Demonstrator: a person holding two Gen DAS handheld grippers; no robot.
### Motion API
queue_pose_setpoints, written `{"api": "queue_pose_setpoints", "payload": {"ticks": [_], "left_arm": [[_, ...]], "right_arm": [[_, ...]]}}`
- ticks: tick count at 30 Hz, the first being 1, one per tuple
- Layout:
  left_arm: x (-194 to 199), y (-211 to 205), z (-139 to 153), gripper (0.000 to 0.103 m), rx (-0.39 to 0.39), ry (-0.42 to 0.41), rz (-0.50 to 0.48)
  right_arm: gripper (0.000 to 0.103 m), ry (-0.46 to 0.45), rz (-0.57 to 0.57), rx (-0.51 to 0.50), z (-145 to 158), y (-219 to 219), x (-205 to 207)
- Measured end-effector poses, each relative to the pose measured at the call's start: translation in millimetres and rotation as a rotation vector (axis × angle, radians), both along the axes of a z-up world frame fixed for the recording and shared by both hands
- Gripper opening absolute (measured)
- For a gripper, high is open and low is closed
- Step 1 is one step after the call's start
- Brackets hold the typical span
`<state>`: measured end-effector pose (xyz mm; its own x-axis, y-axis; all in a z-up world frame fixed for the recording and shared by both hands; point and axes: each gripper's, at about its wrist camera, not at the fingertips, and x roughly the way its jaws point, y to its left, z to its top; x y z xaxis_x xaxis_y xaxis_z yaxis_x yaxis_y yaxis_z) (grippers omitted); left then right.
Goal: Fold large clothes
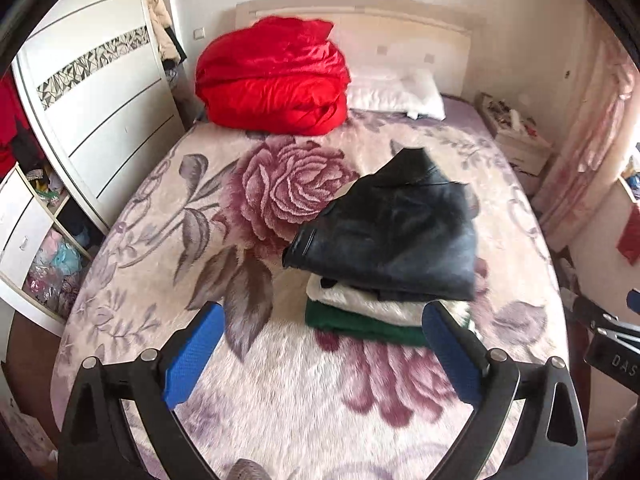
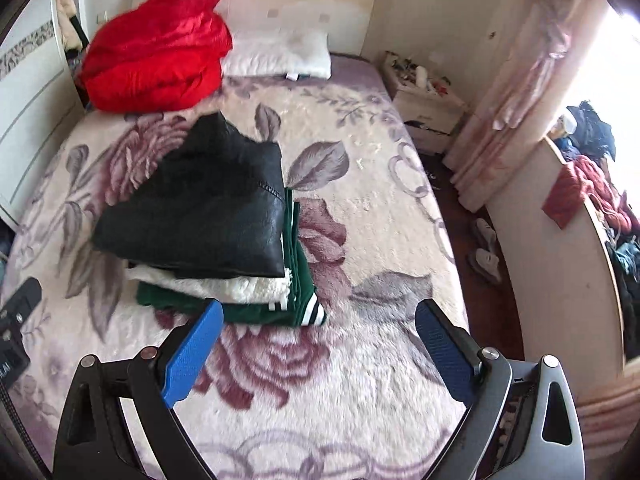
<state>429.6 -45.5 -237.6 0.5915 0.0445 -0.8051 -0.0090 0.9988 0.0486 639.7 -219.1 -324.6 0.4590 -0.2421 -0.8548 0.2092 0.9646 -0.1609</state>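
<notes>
A bedroom is filling both views, and the bed [image 1: 168, 208] under its rose-patterned blanket is taking up most of it, so everything here is placed against that bed. A white wardrobe [image 1: 92, 92] is standing along the bed's left side, and a bulky red quilt [image 1: 272, 80] is sitting at the head end beside a white pillow [image 1: 396, 94], with a small nightstand [image 2: 424, 100] off the bed's right side. Toward the foot of the bed, near its middle, a stack is lying: a black leather jacket [image 2: 200, 216] is resting folded on top, a white fleecy garment [image 2: 224, 286] is showing under it, and a green garment [image 2: 256, 312] with striped cuffs is lying at the bottom. The left tool [image 1: 320, 352] and the right tool [image 2: 316, 348] are both hovering above the foot end with their blue pads spread wide and gripping nothing, clear of the stack. Judging by this, the jacket's fold appears finished and placed, so the step in hand is looking like releasing and pulling away; the next move is probably calling for fetching another large garment, though none is lying unfolded on the bed.
</notes>
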Motion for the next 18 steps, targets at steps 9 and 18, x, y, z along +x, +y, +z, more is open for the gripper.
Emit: {"api": "queue_pose_setpoints", "payload": {"ticks": [9, 18], "left_arm": [[-104.3, -6.7, 111.1, 0.101, -0.029, -0.096, -0.057], [-193.7, -0.5, 189.6, 0.101, -0.016, -0.204, -0.091]], "right_arm": [[0.098, -0.124, -0.038, -0.054, 136.9, 10.9, -132.0], [0.098, -0.252, -0.050, -0.082, 247.6, 30.9, -262.9]]}}
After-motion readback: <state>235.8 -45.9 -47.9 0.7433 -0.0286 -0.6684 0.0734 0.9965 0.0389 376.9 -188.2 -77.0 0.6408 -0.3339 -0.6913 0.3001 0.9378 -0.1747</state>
